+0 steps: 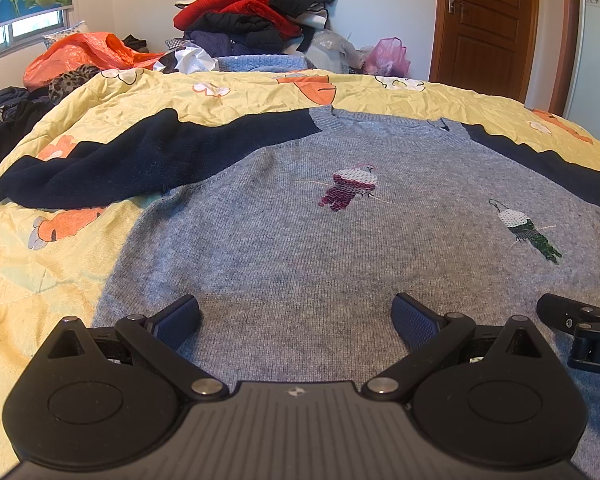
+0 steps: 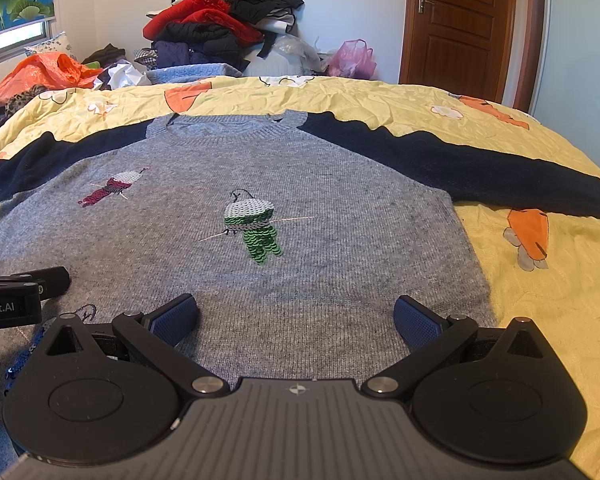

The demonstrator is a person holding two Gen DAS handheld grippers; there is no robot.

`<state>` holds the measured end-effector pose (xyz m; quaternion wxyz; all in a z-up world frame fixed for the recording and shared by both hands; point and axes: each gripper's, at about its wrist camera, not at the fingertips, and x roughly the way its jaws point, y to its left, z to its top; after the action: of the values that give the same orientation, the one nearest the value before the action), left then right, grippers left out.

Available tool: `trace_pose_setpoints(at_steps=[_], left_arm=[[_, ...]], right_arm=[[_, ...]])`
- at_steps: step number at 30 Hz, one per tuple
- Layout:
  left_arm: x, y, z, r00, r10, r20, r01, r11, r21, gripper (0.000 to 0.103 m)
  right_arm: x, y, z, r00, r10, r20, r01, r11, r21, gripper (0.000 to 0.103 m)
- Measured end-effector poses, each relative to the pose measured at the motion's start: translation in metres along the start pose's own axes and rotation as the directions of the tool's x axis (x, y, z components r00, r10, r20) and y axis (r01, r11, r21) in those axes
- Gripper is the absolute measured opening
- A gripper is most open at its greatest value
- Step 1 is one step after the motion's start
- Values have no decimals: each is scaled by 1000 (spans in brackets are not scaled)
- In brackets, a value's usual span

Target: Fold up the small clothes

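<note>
Item 1, sweater: grey knit body, dark navy sleeves, laid face up and flat on the quilt directly ahead of both my grippers, collar at the far end, hem nearest me. Spread out this way, I judge, so the folds can start from a smooth shape

Item 2, left sleeve: stretched out ahead and to the left of my left gripper, lying on the quilt, slightly rumpled; not yet folded in

Item 3, right sleeve: stretched out ahead and to the right of my right gripper, likewise unfolded

Item 4, sequin figures: a maroon one ahead of my left gripper, a green one ahead of my right; both showing, so the front is up

Item 5, left gripper: fingers spread wide, holding nothing, low over the hem area

Item 6, right gripper: fingers spread wide, empty, just beside the left one over the same hem end. Whether either pad touches the knit I cannot tell. I judge both are held apart like this ready to take cloth

Item 7, yellow quilt: patterned, the working surface

Item 8, clothes pile: far beyond the collar, untouched
</note>
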<state>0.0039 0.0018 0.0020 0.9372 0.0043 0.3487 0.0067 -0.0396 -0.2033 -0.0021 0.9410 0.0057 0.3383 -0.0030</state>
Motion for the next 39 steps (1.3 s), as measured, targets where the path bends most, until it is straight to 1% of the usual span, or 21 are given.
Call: trace_pose_setpoints(at_steps=[10, 13, 15, 17, 20, 21, 22, 23, 24, 25, 26, 27, 29, 30, 32, 33, 34, 36, 37, 38, 39], left_arm=[[0, 0, 0, 1000, -1, 0, 1, 1000, 0, 103], [0, 0, 0, 1000, -1, 0, 1, 1000, 0, 103], [0, 0, 0, 1000, -1, 0, 1, 1000, 0, 103], [0, 0, 0, 1000, -1, 0, 1, 1000, -1, 103], [0, 0, 0, 1000, 0, 0, 0, 1000, 0, 103], [0, 0, 0, 1000, 0, 1, 0, 1000, 0, 103], [0, 0, 0, 1000, -1, 0, 1, 1000, 0, 103], [0, -1, 0, 1000, 0, 0, 0, 1000, 0, 103], [0, -1, 0, 1000, 0, 0, 0, 1000, 0, 103], [0, -1, 0, 1000, 0, 1, 0, 1000, 0, 103], [0, -1, 0, 1000, 0, 1, 0, 1000, 0, 103], [0, -1, 0, 1000, 0, 1, 0, 1000, 0, 103], [0, 0, 0, 1000, 0, 1, 0, 1000, -1, 103], [0, 0, 0, 1000, 0, 1, 0, 1000, -1, 103], [0, -1, 0, 1000, 0, 1, 0, 1000, -1, 103], [0, -1, 0, 1000, 0, 1, 0, 1000, -1, 103], [0, -1, 0, 1000, 0, 1, 0, 1000, -1, 103], [0, 0, -1, 1000, 0, 1, 0, 1000, -1, 103], [0, 0, 0, 1000, 0, 1, 0, 1000, -1, 103], [0, 0, -1, 1000, 0, 1, 0, 1000, -1, 103], [0, 0, 0, 1000, 0, 1, 0, 1000, -1, 103]], right_arm=[[1, 2, -1, 1000, 5, -2, -5, 1000, 3, 103], [0, 0, 1, 1000, 9, -14, -10, 1000, -8, 103], [1, -7, 5, 998, 49, -39, -49, 999, -9, 103], [-2, -19, 8, 993, 107, -40, -106, 994, 22, 103], [-6, -38, 12, 975, 218, -45, -214, 974, 75, 103], [-9, -49, 14, 967, 255, -32, -250, 962, 113, 103], [-11, -62, 17, 962, 275, -1, -271, 950, 158, 103], [-15, -77, 18, 960, 277, 39, -279, 938, 204, 103], [-18, -93, 19, 961, 261, 90, -276, 926, 256, 103], [-21, -112, 18, 964, 220, 152, -258, 914, 313, 103], [-25, -132, 16, 960, 167, 227, -243, 898, 368, 103], [-26, -153, 19, 954, 135, 268, -237, 888, 394, 103], [-25, -197, 29, 952, 82, 294, -212, 870, 446, 103], [-24, -221, 32, 949, 43, 311, -202, 843, 498, 103], [-18, -275, 37, 943, 6, 332, -219, 761, 610, 102], [-14, -300, 37, 941, -23, 337, -222, 711, 667, 96], [-11, -322, 37, 941, -58, 332, -214, 660, 720, 93], [1, -358, 32, 943, -102, 318, -207, 570, 795, 81], [6, -371, 28, 943, -127, 309, -199, 532, 823, 79], [12, -381, 24, 946, -150, 287, -176, 504, 845, 79], [18, -388, 20, 951, -169, 259, -148, 486, 861, 79]])
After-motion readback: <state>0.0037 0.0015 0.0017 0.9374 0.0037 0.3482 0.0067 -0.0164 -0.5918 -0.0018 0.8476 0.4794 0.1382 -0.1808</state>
